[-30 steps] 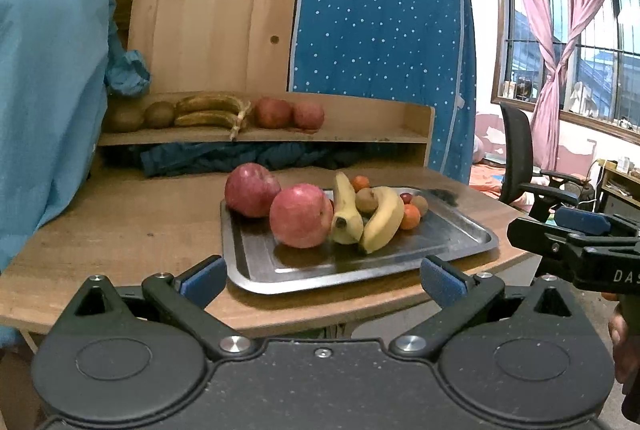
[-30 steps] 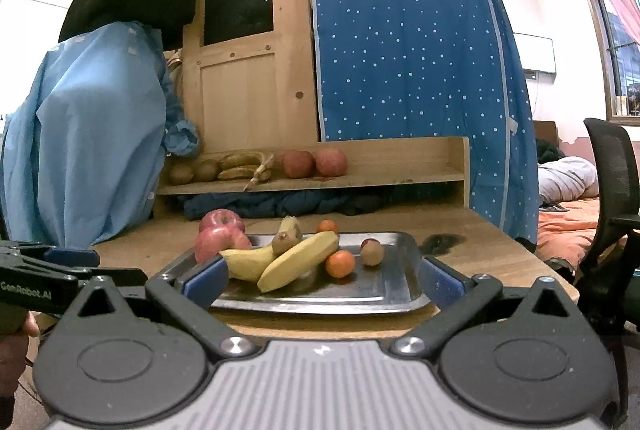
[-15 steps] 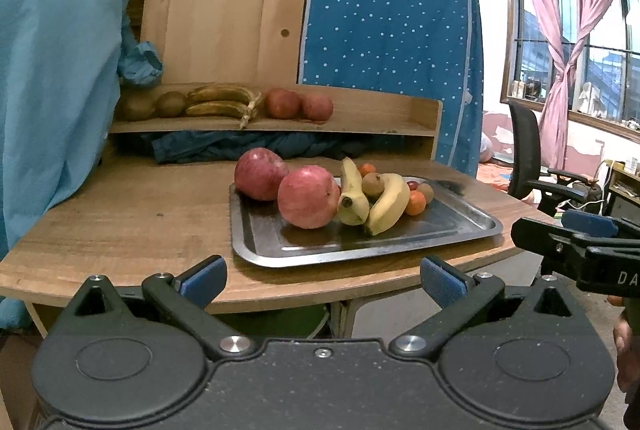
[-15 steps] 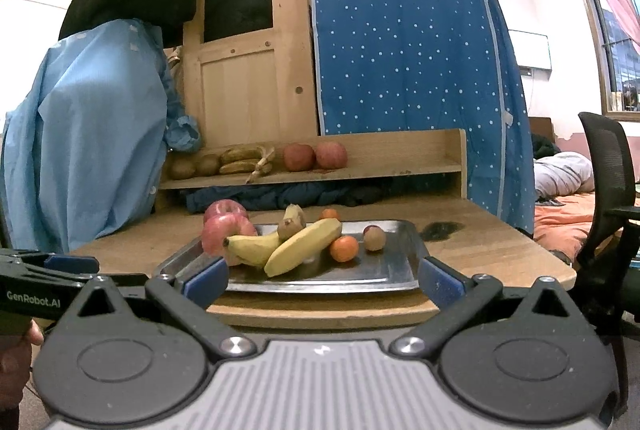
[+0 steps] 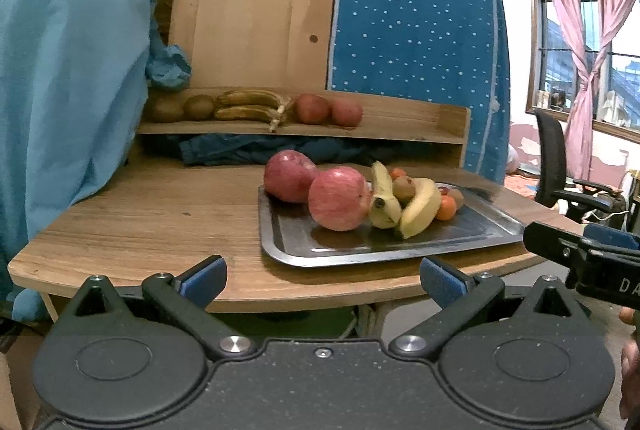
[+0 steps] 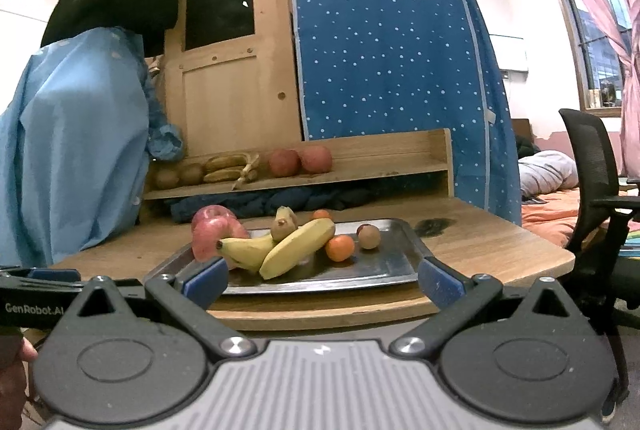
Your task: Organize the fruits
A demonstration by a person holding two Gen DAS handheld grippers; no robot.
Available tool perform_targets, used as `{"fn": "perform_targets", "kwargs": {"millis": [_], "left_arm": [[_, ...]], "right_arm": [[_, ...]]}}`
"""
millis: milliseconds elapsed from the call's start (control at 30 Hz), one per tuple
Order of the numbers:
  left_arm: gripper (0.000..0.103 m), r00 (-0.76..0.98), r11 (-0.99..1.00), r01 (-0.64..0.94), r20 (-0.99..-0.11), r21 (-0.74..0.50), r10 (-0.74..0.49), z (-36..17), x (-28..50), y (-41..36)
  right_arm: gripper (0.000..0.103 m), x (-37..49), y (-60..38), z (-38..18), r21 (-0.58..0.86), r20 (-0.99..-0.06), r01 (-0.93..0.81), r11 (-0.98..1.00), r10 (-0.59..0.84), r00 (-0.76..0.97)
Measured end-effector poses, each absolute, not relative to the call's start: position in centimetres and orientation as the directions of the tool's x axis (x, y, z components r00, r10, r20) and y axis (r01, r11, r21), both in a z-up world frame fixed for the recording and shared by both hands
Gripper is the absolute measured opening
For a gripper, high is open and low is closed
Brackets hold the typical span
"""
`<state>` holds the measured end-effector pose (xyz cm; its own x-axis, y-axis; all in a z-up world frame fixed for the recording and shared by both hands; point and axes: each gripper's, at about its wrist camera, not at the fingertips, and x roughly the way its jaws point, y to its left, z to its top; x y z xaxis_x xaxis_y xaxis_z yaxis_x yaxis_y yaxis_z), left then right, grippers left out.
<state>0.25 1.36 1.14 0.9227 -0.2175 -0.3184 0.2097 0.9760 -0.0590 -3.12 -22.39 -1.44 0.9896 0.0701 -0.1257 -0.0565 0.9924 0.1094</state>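
Both grippers hanging short of the table edge, empty: left gripper (image 5: 320, 276) with its blue-padded fingers spread wide, nothing between them; right gripper (image 6: 322, 280) likewise spread wide, holding nothing, its fingers framing the near rim of the tray in its own view.

Lying on the metal tray (image 5: 472, 236): two red apples (image 5: 340, 198) side by side at the left end, touching; two yellow bananas (image 5: 418, 212) leaning against each other just right of the apples, the nearer apple touching one of them; a kiwi (image 5: 404, 188) resting on top of the bananas; a small orange (image 6: 340, 247) just beside the bananas' right end; a small brownish round fruit (image 6: 369, 236) sitting near the orange, slightly apart from it; another small orange fruit (image 6: 322, 215) peeking out behind the kiwi.

Sitting on the wooden table (image 5: 160, 214), toward its right half, the tray near the front edge.

Lined up on the wooden shelf (image 5: 400, 134) at the back of the table: two kiwis (image 5: 198, 107) at the left, a bunch of browned bananas (image 5: 252, 106) in the middle, two red apples (image 5: 328, 109) to the right, leaving the shelf's right part bare.

Hanging at the left, a light blue garment (image 5: 68, 90); standing behind the shelf, a blue dotted cloth cover (image 5: 416, 10) and a wooden frame (image 5: 248, 30). Showing at the far right, a black office chair (image 6: 596, 166) and pink curtains (image 5: 576, 30).
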Motion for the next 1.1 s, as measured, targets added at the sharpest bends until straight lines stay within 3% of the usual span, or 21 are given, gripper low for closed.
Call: {"fn": "perform_targets", "kwargs": {"millis": [400,1100], "left_arm": [[0.102,0.901,0.977,0.194,-0.38,-0.083,-0.211,-0.8,2.8,1.5],[0.102,0.911,0.981,0.182,-0.362,-0.07,-0.194,-0.7,2.8,1.3]], "right_arm": [[0.103,-0.3,-21.7,-2.9,0.113,-0.21,-0.037,0.993,0.06,0.976],[0.103,0.3,-21.3,-3.3,0.09,-0.231,-0.025,0.996,0.045,0.972]]}}
